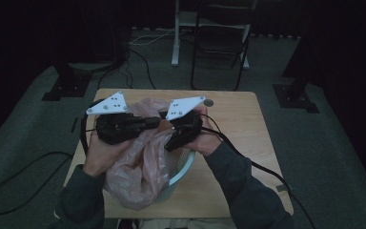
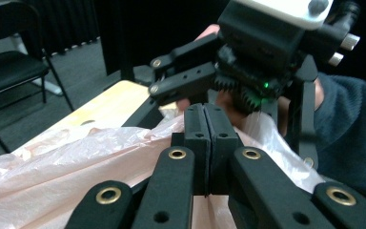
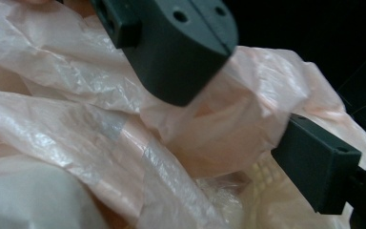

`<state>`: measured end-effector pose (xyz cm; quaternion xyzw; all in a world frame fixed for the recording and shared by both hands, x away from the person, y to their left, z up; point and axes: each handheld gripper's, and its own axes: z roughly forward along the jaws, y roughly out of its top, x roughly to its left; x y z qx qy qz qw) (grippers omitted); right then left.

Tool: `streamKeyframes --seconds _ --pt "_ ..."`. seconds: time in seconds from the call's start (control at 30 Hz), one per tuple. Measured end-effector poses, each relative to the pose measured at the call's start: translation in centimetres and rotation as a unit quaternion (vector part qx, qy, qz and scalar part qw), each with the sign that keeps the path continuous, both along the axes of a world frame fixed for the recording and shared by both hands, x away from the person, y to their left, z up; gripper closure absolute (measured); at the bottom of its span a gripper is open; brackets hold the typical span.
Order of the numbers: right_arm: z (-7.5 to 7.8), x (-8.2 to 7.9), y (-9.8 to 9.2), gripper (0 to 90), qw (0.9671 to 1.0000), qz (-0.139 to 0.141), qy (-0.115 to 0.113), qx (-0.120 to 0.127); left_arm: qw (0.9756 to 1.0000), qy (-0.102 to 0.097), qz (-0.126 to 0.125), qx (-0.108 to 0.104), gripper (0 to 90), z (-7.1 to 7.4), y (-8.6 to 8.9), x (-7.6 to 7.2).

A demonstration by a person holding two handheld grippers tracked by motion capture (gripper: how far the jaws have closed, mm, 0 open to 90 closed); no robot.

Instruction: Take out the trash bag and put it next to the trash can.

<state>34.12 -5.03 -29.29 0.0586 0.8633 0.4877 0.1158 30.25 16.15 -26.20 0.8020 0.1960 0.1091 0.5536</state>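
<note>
Pink plastic bag (image 2: 76, 157) lies pinched between left gripper's (image 2: 205, 124) closed fingers (image 2: 195, 138).

Crumpled pink plastic bag (image 1: 140, 164) draped over pale mesh basket (image 1: 183, 167) on table.

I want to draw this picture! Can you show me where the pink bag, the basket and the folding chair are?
pink bag (image 1: 136, 179): high view, the part hanging over the basket's near side.
basket (image 1: 185, 167): high view, its pale blue rim at the right.
folding chair (image 1: 221, 40): high view, its dark seat beyond the table.
</note>
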Motion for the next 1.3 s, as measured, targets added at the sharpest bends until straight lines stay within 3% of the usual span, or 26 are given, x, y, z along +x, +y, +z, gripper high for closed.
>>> streamKeyframes --seconds 0.07,0.2,0.33,0.47,0.57,0.77,0.87,1.07,1.17,1.3 --pt "-0.1 -0.1 0.2 26.9 1.0 0.004 0.0 0.001 0.9999 0.005 -0.004 -0.008 89.3 -0.1 0.0 0.1" --pt "0.1 -0.4 0.5 43.3 0.9998 0.018 0.002 0.012 0.9993 0.009 -0.021 -0.03 89.2 -0.2 0.4 0.2" --pt "0.1 -0.6 0.9 65.3 0.9995 0.029 -0.003 0.006 0.9979 0.018 -0.032 -0.054 88.4 -0.2 1.0 0.3" --pt "0.1 -0.8 1.4 86.6 0.999 0.043 -0.009 0.001 0.9975 0.017 -0.034 -0.06 86.9 -0.2 1.1 0.2" --pt "0.0 -0.7 1.4 88.7 0.9988 0.05 -0.002 -0.004 0.9978 0.015 -0.029 -0.057 84.4 -0.1 1.2 0.1" --pt "0.0 -0.6 1.1 88.9 0.9991 0.042 0.0 -0.006 0.9976 0.012 0.007 -0.068 72.5 0.3 3.1 -0.2" --pt "0.2 -0.6 0.9 88.9 0.9993 0.037 -0.002 -0.002 0.9974 0.017 0.03 -0.063 69.3 0.4 4.2 -0.4" --pt "0.6 -0.6 0.4 88.6 0.9996 0.027 -0.006 0.011 0.9972 0.014 0.053 -0.051 59.7 0.1 5.8 -0.8" --pt "0.8 -0.7 0.0 88.6 0.9995 0.023 -0.01 0.018 0.9958 0.012 0.072 -0.056 55.6 0.0 6.8 -1.0" --pt "1.1 -0.6 -0.9 88.6 0.9991 0.018 -0.015 0.037 0.992 0.011 0.1 -0.076 52.4 -0.1 8.7 -1.3"
